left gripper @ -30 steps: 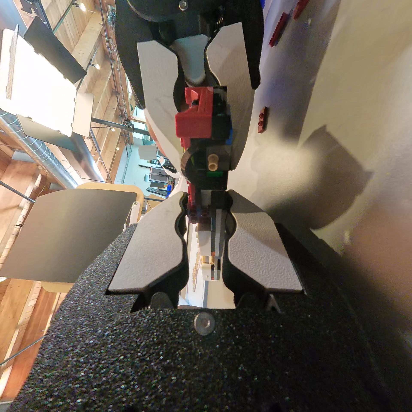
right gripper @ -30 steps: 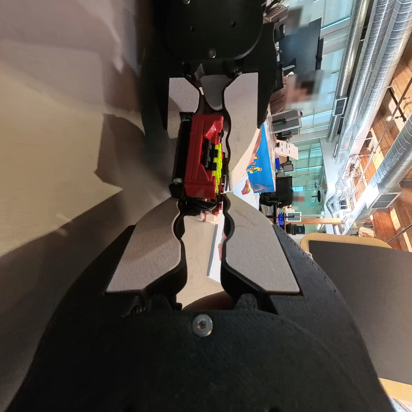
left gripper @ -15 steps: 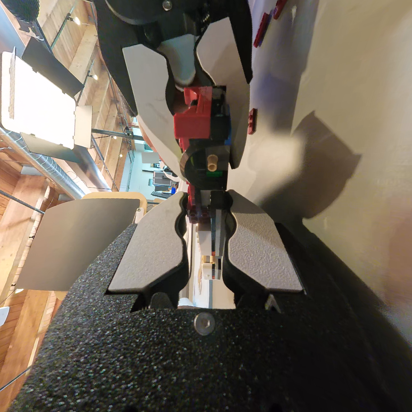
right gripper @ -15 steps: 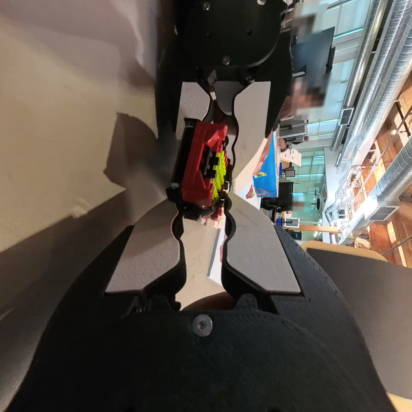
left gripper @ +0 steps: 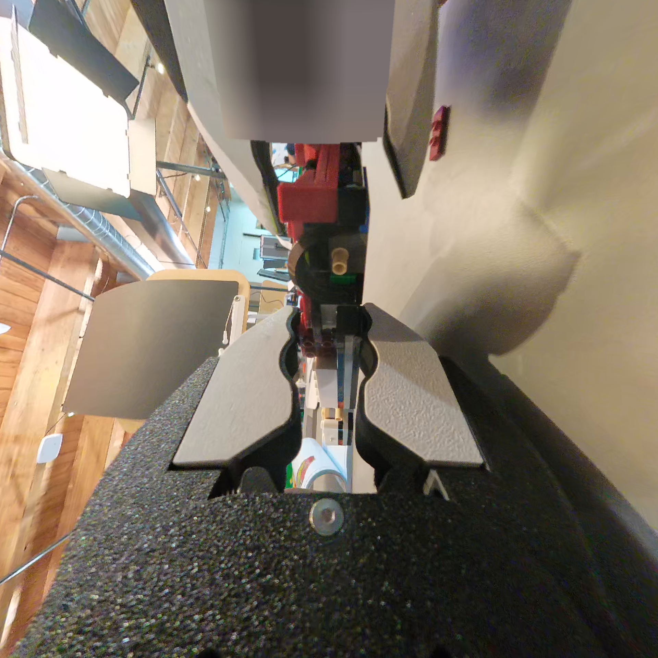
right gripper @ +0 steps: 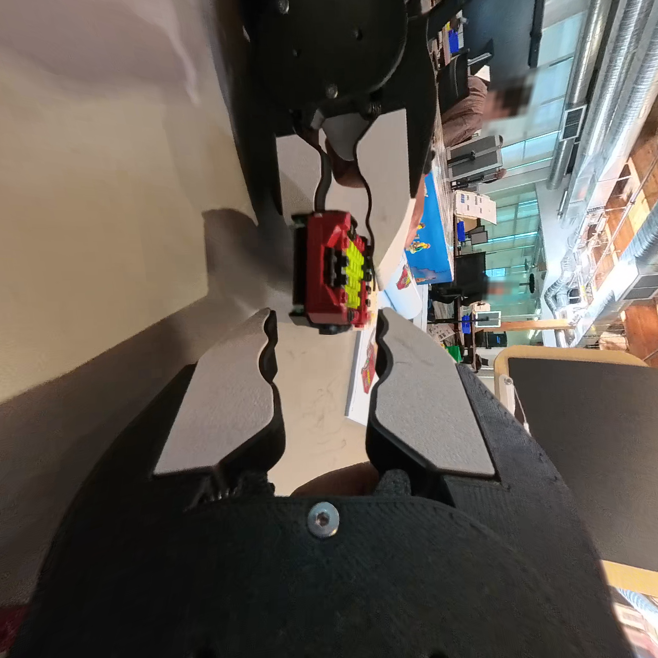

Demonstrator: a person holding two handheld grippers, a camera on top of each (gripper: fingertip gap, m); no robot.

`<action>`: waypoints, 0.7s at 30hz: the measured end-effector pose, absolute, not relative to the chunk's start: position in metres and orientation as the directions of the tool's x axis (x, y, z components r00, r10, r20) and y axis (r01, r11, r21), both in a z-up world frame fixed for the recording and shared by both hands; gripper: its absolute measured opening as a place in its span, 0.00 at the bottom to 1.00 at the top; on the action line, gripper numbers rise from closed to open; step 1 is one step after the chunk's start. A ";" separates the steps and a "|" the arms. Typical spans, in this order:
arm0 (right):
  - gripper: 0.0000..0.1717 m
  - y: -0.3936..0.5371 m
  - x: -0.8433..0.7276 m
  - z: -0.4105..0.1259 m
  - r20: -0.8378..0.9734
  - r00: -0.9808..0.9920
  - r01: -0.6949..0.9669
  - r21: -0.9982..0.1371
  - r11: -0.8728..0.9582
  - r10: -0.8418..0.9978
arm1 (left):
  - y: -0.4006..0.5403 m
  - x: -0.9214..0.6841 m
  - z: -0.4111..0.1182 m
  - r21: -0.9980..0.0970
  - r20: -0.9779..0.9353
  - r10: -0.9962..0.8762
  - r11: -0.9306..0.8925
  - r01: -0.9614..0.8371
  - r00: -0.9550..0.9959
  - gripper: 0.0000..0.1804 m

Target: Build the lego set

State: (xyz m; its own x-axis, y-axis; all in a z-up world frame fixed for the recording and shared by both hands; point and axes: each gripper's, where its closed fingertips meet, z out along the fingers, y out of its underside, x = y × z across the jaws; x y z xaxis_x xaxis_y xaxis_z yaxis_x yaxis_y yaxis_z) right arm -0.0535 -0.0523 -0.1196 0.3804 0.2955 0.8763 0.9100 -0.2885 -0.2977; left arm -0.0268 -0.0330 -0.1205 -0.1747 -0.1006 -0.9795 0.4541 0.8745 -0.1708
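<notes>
- The left tongs (left gripper: 329, 322) are clamped on one end of a red and black brick-built toy car (left gripper: 325, 228), both pads pressed on its sides. The car sticks out forward from them, off the tabletop (left gripper: 587, 249), which runs along the right of that view.
- Only one end is pinched, so the car's long body acts as a lever. A knock or quick swing could twist it in the pads or pop bricks loose.
- A small dark red brick (left gripper: 438, 133) lies on the tabletop beside the car. A sweep toward it could push it away.
- In the right wrist view, the right tongs (right gripper: 325, 320) stand wide, with clear air between each pad and the near end of the toy car (right gripper: 333, 270), whose yellow-green studs face the camera. They hold nothing.
- The car's far end sits between the fingers of the left tongs (right gripper: 343, 224). That view is blurred, so how firm the pinch is cannot be read from it.
- If the right tongs close off-centre or push forward, they could lever the car against the left grip and split it.
- A printed booklet (right gripper: 361, 377) lies on the tabletop under the right tongs. A dropped car could land on it and scatter parts.
</notes>
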 end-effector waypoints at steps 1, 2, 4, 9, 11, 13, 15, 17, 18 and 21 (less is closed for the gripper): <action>0.32 -0.052 -0.055 -0.119 0.879 0.376 0.911 -0.292 -0.291 0.292 | -0.032 -0.025 -0.119 -0.175 -0.979 -0.109 0.880 0.442 -0.172 0.18; 0.32 -0.050 -0.056 -0.118 0.883 0.370 0.912 -0.287 -0.294 0.288 | -0.031 -0.023 -0.119 -0.179 -0.979 -0.116 0.885 0.429 -0.170 0.18; 0.33 -0.048 -0.059 -0.116 0.895 0.354 0.916 -0.273 -0.295 0.272 | -0.029 -0.020 -0.118 -0.180 -0.979 -0.123 0.897 0.403 -0.164 0.18; 0.32 -0.037 -0.057 -0.117 0.940 0.264 0.921 -0.179 -0.346 0.215 | -0.030 -0.015 -0.117 -0.178 -0.979 -0.130 0.917 0.358 -0.154 0.18; 0.29 -0.034 -0.050 -0.119 0.957 0.219 0.913 -0.132 -0.385 0.191 | -0.034 -0.016 -0.116 -0.193 -0.977 -0.143 0.912 0.363 -0.159 0.18; 0.22 -0.033 -0.046 -0.115 0.973 0.178 0.910 -0.105 -0.402 0.147 | -0.037 -0.018 -0.116 -0.197 -0.976 -0.144 0.906 0.374 -0.166 0.18; 0.17 -0.033 -0.046 -0.112 0.977 0.164 0.913 -0.098 -0.396 0.137 | -0.038 -0.020 -0.116 -0.205 -0.974 -0.149 0.900 0.385 -0.172 0.18; 0.17 -0.034 -0.046 -0.110 0.977 0.168 0.917 -0.105 -0.384 0.134 | -0.039 -0.021 -0.115 -0.233 -0.968 -0.172 0.884 0.405 -0.181 0.18; 0.17 -0.035 -0.047 -0.110 0.977 0.167 0.920 -0.105 -0.377 0.135 | -0.040 -0.022 -0.114 -0.248 -0.965 -0.185 0.875 0.415 -0.188 0.18; 0.17 -0.036 -0.047 -0.110 0.976 0.166 0.926 -0.105 -0.362 0.140 | -0.041 -0.024 -0.113 -0.317 -0.943 -0.235 0.849 0.424 -0.235 0.25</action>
State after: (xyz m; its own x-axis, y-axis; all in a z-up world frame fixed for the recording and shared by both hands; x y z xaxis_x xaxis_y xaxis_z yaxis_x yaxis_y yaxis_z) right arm -0.0466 -0.0360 -0.1103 0.1655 0.1396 0.9763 0.9261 -0.3622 -0.1052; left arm -0.0243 -0.0407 -0.1134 -0.2351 -0.2345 -0.9433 0.4239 0.8486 -0.3166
